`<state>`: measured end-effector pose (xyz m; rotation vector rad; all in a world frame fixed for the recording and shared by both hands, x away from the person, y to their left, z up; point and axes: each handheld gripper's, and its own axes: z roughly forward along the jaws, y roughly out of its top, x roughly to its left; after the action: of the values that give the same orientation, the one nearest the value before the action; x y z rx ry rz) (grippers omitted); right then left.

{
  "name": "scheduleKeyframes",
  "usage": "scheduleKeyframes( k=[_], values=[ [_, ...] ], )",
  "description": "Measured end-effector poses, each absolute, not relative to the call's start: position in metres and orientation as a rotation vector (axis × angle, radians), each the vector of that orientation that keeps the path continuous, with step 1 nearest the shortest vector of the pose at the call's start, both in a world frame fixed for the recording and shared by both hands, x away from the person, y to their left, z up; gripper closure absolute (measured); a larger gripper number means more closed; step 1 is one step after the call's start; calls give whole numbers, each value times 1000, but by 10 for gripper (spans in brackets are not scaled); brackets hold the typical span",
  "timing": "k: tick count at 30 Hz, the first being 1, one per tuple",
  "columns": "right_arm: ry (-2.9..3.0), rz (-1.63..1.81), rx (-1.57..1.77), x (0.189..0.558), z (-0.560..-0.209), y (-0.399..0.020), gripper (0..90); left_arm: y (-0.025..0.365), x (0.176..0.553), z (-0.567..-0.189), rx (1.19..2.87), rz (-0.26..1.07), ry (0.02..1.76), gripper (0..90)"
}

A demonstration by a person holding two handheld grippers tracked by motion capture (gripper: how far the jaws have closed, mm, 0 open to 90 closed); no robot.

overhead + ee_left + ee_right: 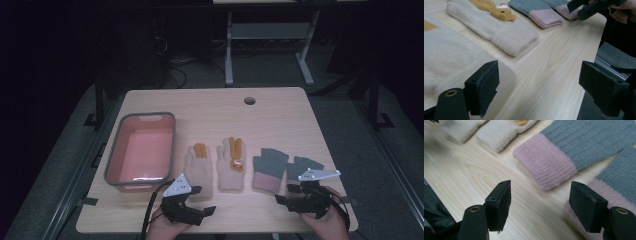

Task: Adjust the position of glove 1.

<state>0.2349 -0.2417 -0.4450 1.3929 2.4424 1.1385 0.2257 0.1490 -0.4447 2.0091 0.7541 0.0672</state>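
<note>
Four soft knitted gloves counted at frame centre on the pale wooden table (210, 107): two beige fleece gloves (230, 167), two grey gloves with pink ribbed cuffs (269, 167). One pink plastic bin with grey rim (111, 165) at left. Judged light, limp, non-slip; best pinched at cuff edge. Left gripper (192, 202) and right gripper (295, 197) at bottom, jaws apart, holding nothing.
</note>
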Motion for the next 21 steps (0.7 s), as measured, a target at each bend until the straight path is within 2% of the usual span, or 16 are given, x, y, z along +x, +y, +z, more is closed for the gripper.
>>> scheduleKeyframes(
  k=[11,21],
  values=[
    [2461,1141,1391,239,-442,-239,322,152,222,-443,2014,63,747,165],
    [2544,1130,1325,255,-425,-217,322,158,223,-442,2005,79,765,165]
  ],
)
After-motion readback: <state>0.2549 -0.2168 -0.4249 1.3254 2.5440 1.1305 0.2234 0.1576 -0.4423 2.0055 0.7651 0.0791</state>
